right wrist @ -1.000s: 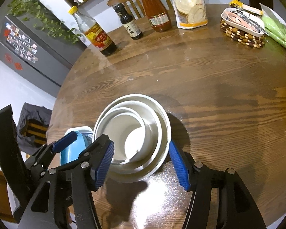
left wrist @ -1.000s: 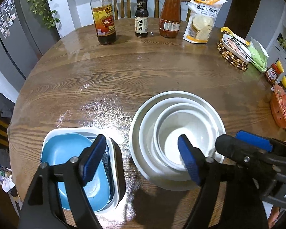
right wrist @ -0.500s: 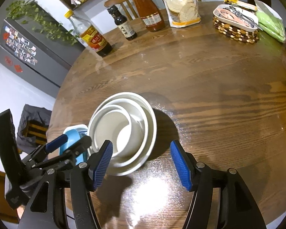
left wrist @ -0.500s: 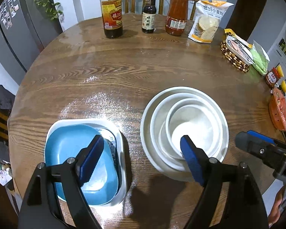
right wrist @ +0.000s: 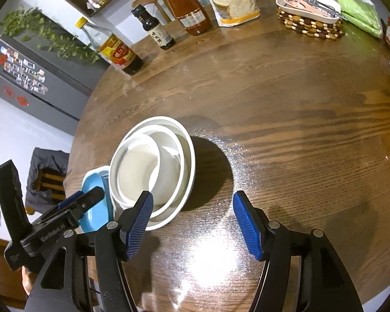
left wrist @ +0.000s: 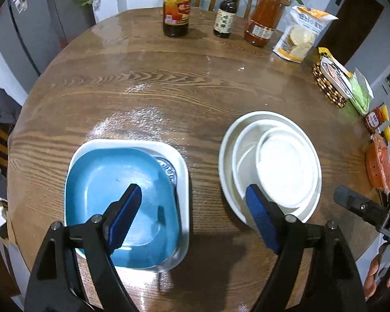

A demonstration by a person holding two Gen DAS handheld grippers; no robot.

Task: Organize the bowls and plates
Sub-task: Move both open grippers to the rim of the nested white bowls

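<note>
A stack of round white bowls [left wrist: 286,171] stands on the round wooden table [left wrist: 169,88], a small one nested in larger ones. To its left a square blue plate [left wrist: 109,179] lies in a white square dish [left wrist: 183,166]. My left gripper [left wrist: 192,213] hangs open above the gap between both stacks, holding nothing. In the right wrist view the white bowls [right wrist: 153,166] and the blue plate [right wrist: 93,215] sit at lower left. My right gripper [right wrist: 193,221] is open over bare wood just right of the bowls, empty. The left gripper's body [right wrist: 52,223] shows beside it.
Three sauce bottles [left wrist: 227,13] and a bag of flat breads [left wrist: 303,36] line the far edge. A beaded basket with utensils [right wrist: 309,15] and green packets [right wrist: 361,13] sit at the far right. Red snack packs [left wrist: 379,166] lie near the right rim. Chairs stand behind.
In the left wrist view both stacks have slid right and the square blue plate shows more fully. In the right wrist view the bowls have shifted left and down.
</note>
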